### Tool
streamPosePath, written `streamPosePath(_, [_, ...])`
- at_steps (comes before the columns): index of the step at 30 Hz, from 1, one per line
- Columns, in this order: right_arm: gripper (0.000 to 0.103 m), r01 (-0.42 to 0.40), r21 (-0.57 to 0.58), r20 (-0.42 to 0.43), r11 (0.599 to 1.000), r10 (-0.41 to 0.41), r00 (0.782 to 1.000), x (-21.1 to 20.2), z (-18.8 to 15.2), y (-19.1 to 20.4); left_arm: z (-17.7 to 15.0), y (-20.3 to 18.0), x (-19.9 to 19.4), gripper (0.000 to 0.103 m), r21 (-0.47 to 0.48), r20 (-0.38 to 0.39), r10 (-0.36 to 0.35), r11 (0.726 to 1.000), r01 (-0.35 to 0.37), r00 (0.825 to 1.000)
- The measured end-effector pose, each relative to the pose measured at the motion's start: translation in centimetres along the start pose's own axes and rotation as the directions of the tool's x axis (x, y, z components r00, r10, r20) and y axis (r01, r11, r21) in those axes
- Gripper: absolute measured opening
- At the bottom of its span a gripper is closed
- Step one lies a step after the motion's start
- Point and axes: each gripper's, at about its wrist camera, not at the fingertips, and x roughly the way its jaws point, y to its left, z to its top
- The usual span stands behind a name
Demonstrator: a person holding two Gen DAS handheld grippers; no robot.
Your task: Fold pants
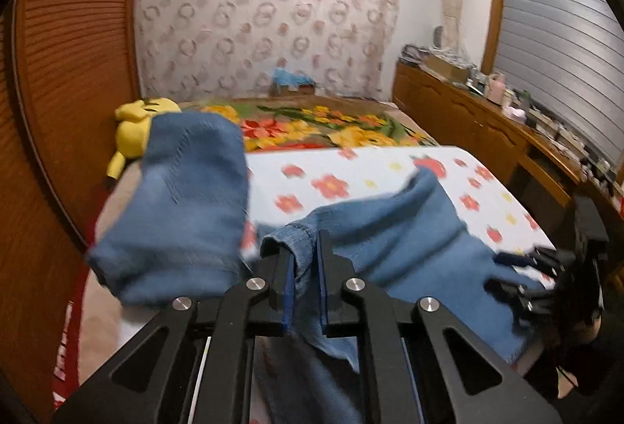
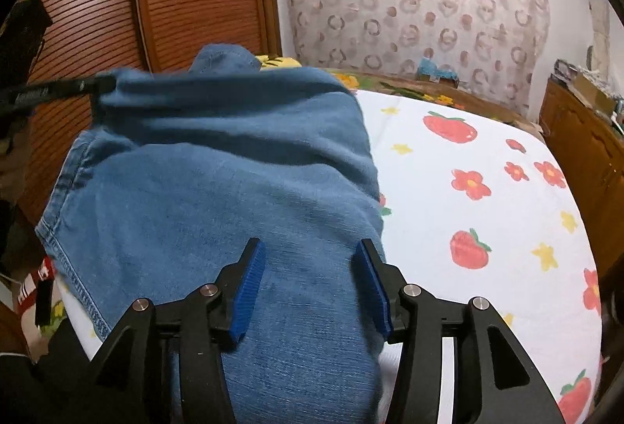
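Observation:
Blue denim pants [image 1: 409, 229] lie partly on a white sheet with red flowers and strawberries [image 1: 351, 170]. My left gripper [image 1: 305, 241] is shut on a hemmed edge of the pants and holds it lifted; a pant leg [image 1: 187, 198] hangs raised at the left. In the right wrist view the pants [image 2: 218, 190] spread over the sheet [image 2: 487, 209]. My right gripper [image 2: 308, 256] is open, its blue pads [image 2: 247, 291] standing apart over the denim. The left gripper [image 2: 93, 85] shows there at the far left, holding the cloth. The right gripper [image 1: 518, 280] shows blurred in the left wrist view.
A yellow plush toy [image 1: 134, 128] lies at the bed's far left by a wooden slatted wardrobe [image 1: 70, 73]. A floral blanket [image 1: 319, 128] covers the far bed. A cluttered wooden dresser [image 1: 487, 120] runs along the right. A patterned curtain [image 1: 265, 18] hangs behind.

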Motion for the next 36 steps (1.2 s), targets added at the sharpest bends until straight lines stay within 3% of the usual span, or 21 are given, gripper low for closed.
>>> streamPosePath(6, [0.051,0.011,-0.013,0.002,1.000,-0.011,1.000,0.0,-0.4,0.3,0.9,1.6,3.3,0.012,-0.017,-0.086,0.023,1.000,-0.024,0.996])
streamPosePath(8, [0.051,0.009,-0.012,0.002,1.000,-0.009,1.000,0.0,-0.4,0.3,0.1,1.7,4.0,0.017,-0.018,-0.125,0.027,0.999,-0.030,0.992])
streamPosePath(11, [0.051,0.010,-0.012,0.003,1.000,-0.010,1.000,0.0,-0.4,0.2,-1.3,1.5,3.6,0.037,-0.005,-0.132,0.041,0.999,-0.042,0.990])
streamPosePath(12, [0.051,0.011,-0.011,0.002,1.000,-0.011,1.000,0.0,-0.4,0.2,-1.9,1.3,3.1,0.048,-0.006,-0.120,0.032,0.999,-0.033,0.992])
streamPosePath(16, [0.051,0.008,-0.008,0.000,1.000,-0.008,1.000,-0.1,-0.4,0.0,-3.4,0.9,1.8,0.059,-0.002,-0.112,0.013,1.000,-0.013,0.994])
streamPosePath(25, [0.051,0.009,-0.007,-0.001,1.000,-0.009,1.000,-0.1,-0.4,0.0,-6.6,-2.0,-0.4,0.059,0.042,-0.100,0.040,0.998,-0.036,0.994])
streamPosePath(33, [0.051,0.032,-0.015,-0.008,0.999,-0.032,0.999,-1.2,-0.5,0.2,-7.3,-5.1,-2.0,0.059,0.056,-0.067,0.028,0.998,-0.025,0.997])
streamPosePath(36, [0.056,0.029,-0.006,-0.010,1.000,-0.029,1.000,-2.2,-1.0,-0.1,-7.4,-6.0,-2.2,0.059,0.070,-0.058,0.022,0.997,-0.018,0.998])
